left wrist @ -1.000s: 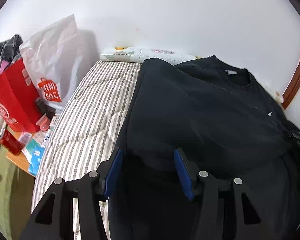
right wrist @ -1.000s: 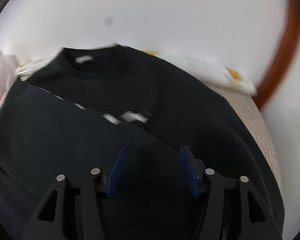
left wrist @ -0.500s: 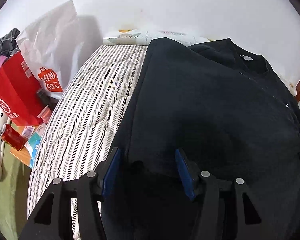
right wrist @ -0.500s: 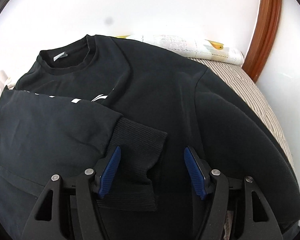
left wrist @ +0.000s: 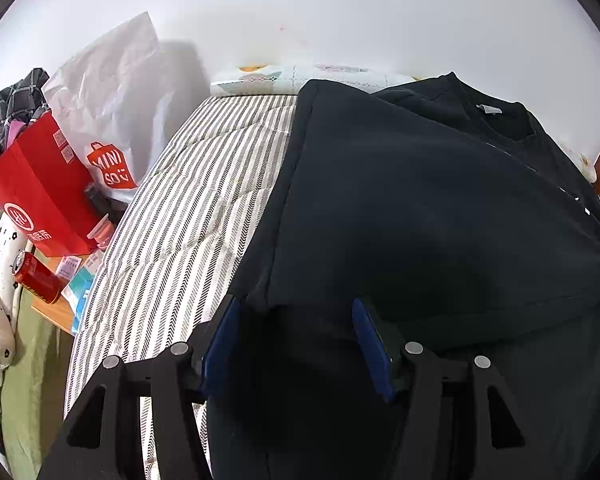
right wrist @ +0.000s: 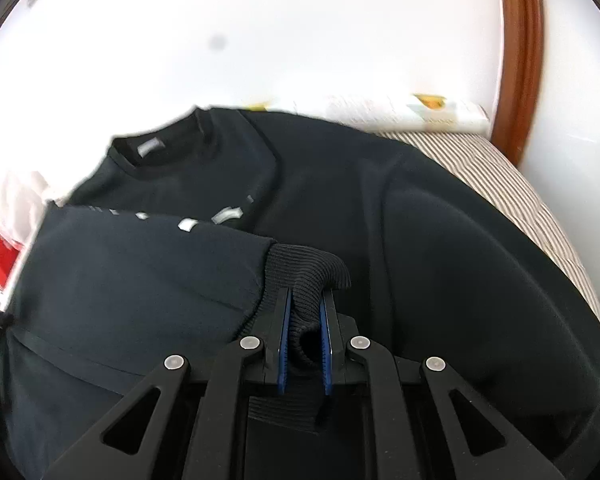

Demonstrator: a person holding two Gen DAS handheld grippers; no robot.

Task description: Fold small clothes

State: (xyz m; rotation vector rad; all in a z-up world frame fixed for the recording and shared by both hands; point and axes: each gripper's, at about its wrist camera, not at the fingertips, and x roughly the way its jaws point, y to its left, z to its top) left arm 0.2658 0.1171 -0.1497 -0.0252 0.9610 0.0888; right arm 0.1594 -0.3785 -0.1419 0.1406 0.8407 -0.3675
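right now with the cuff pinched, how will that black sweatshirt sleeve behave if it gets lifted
Likely floppy: the ribbed cuff already bunches and curls between the right hand-held gripper pads. The sleeve would probably trail and drape, not hold shape. The thick-looking knit of the black sweatshirt suggests it should grip rather than slip.

One black sweatshirt [left wrist: 440, 208] lies on one striped mattress [left wrist: 188, 216]. Two claws show: the left claw [left wrist: 296, 340] and the right claw [right wrist: 305, 328]. Beside the bed stand one red paper bag [left wrist: 40, 188], one white plastic bag [left wrist: 112, 100] and one red can [left wrist: 36, 282].
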